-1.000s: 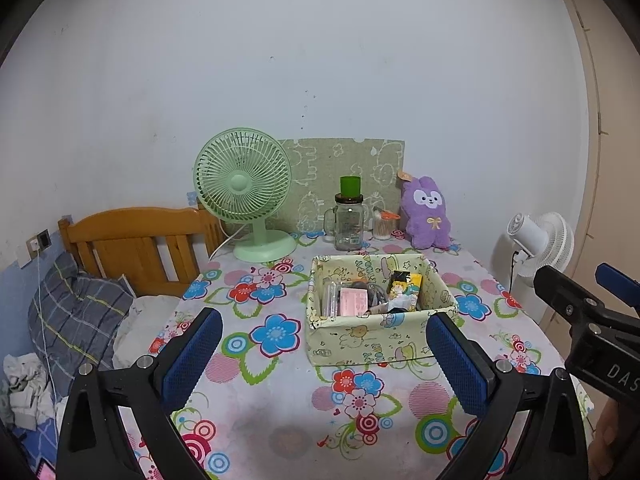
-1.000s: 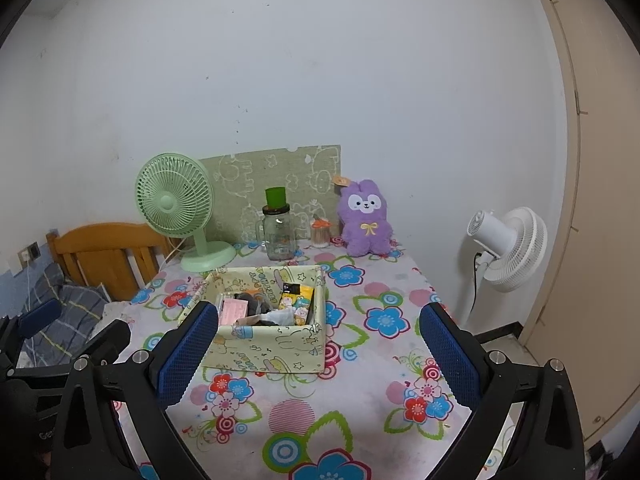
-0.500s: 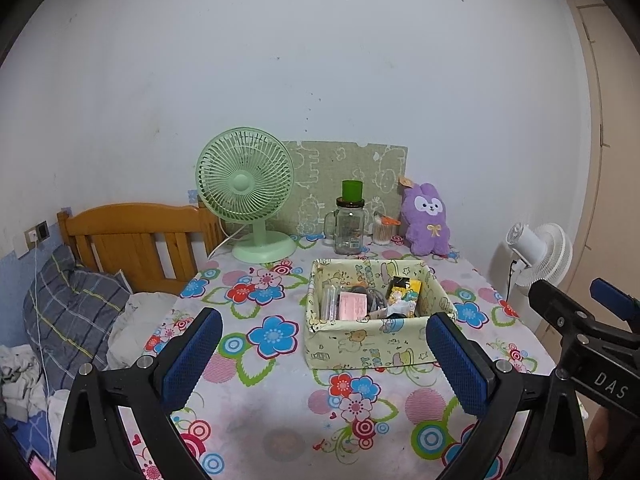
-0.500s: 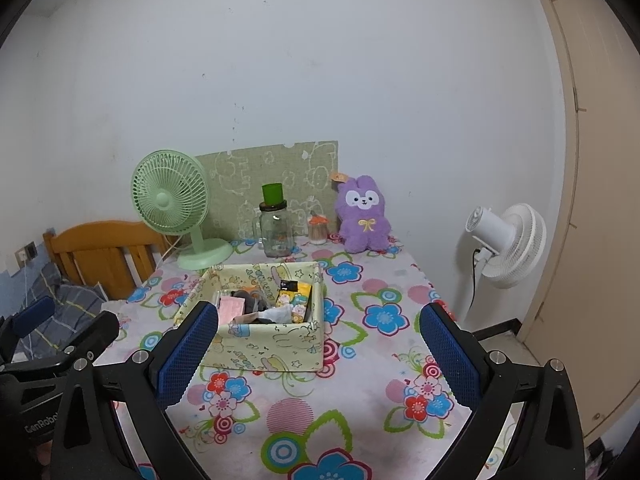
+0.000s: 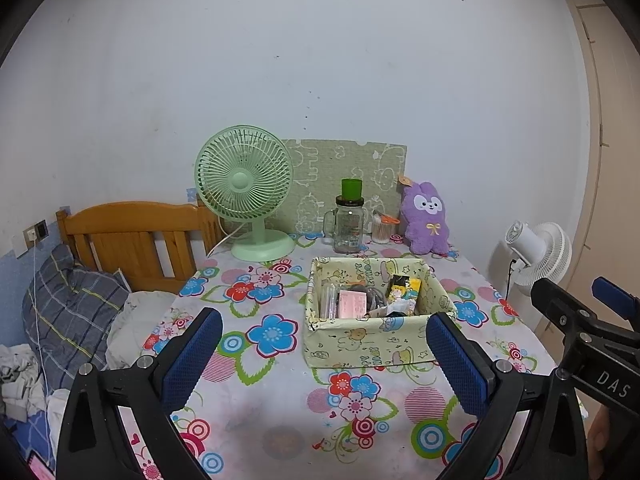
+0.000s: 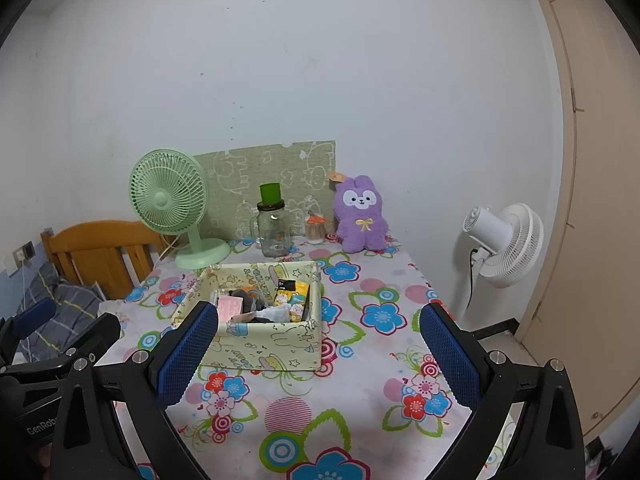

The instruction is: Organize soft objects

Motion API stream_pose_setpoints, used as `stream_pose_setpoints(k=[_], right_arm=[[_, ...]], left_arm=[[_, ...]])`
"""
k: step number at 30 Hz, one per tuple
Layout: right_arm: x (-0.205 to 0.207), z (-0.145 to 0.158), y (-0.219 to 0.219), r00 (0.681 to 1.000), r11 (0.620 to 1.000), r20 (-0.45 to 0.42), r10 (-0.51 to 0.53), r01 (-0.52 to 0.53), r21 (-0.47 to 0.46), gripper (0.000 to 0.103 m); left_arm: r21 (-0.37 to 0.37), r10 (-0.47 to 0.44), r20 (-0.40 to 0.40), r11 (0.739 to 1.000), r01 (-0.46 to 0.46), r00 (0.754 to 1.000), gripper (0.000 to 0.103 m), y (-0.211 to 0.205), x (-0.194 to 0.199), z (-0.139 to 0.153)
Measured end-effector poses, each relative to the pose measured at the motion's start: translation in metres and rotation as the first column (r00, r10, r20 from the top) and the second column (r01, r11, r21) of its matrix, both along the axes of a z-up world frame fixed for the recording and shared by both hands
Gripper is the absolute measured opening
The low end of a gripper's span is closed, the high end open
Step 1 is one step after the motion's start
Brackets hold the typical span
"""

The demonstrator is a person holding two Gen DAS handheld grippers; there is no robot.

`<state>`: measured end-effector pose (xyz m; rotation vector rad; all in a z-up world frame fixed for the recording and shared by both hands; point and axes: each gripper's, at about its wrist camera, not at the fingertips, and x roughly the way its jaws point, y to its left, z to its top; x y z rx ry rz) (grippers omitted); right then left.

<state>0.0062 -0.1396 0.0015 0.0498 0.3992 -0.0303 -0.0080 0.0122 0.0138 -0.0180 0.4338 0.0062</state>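
Observation:
A purple plush rabbit (image 5: 426, 218) sits upright at the back right of the flowered table (image 5: 280, 420), against the wall; it also shows in the right wrist view (image 6: 361, 214). A pale green fabric box (image 5: 376, 312) holding small packets stands mid-table, also in the right wrist view (image 6: 264, 320). My left gripper (image 5: 324, 356) is open and empty, above the table's near edge, in front of the box. My right gripper (image 6: 316, 354) is open and empty, beside the left one.
A green desk fan (image 5: 245, 196), a glass jar with a green lid (image 5: 349, 222), a small jar of swabs (image 5: 384, 227) and a patterned board (image 5: 352, 176) line the back. A wooden bed headboard (image 5: 132, 236) and bedding are left. A white floor fan (image 6: 504, 246) stands right.
Both grippers have pulled back and risen slightly, so the table and box look a little farther away. Both stay open and empty.

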Motion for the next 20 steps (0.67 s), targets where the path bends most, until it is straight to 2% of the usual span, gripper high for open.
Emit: stream_pose_setpoints(k=[20], right_arm=[[0.001,-0.0017,0.0025,1.0,1.0,-0.005,-0.002,0.002,0.008,0.102]], left_arm=[[0.01,-0.001,-0.005,1.0,0.001,1.0,0.103,-0.0001,0.0042,-0.0009]])
